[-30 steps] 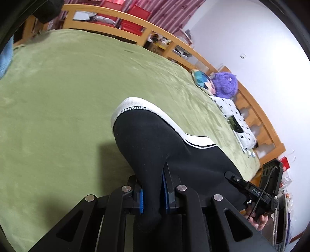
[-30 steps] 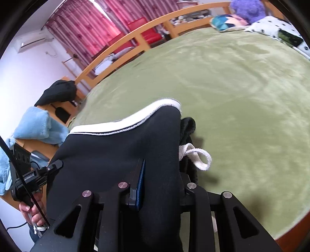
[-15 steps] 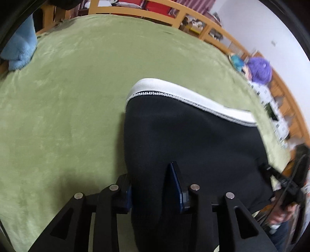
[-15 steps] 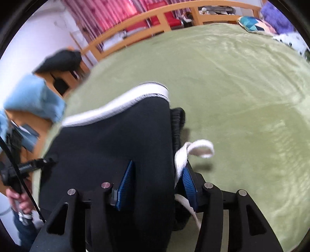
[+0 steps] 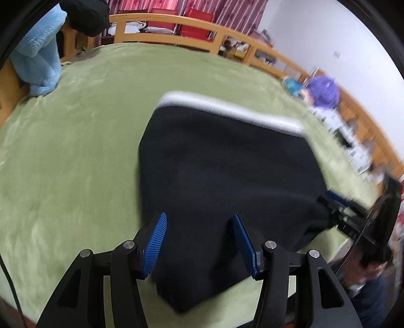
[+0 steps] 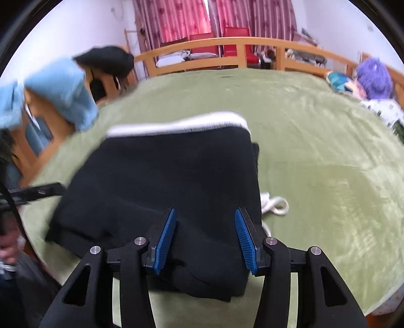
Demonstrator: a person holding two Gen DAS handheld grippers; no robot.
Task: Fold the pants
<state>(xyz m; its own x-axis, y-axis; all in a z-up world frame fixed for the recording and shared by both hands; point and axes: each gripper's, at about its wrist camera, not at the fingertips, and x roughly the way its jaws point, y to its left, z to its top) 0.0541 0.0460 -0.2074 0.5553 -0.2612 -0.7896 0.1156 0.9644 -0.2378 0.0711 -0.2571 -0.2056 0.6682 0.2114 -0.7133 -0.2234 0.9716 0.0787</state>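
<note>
The black pants (image 5: 222, 181) with a white band along the far edge lie folded on the green bed cover (image 5: 75, 141). They also show in the right wrist view (image 6: 166, 184), with a white drawstring (image 6: 275, 203) poking out on the right side. My left gripper (image 5: 199, 222) is open, its blue pads spread over the near left edge of the pants. My right gripper (image 6: 205, 217) is open, its pads spread over the near right edge. Neither grips the cloth.
A light blue towel (image 5: 40, 58) and a dark garment (image 5: 85, 12) hang at the bed's left end. A purple plush (image 5: 324, 90) and spotted pillow (image 6: 381, 108) lie at the right. A wooden rail (image 6: 227, 48) borders the bed. The other gripper (image 5: 363, 217) shows at the right.
Both grippers have opened and let go of the pants, which now lie flat on the bed. Both have drawn back toward the near edge.
</note>
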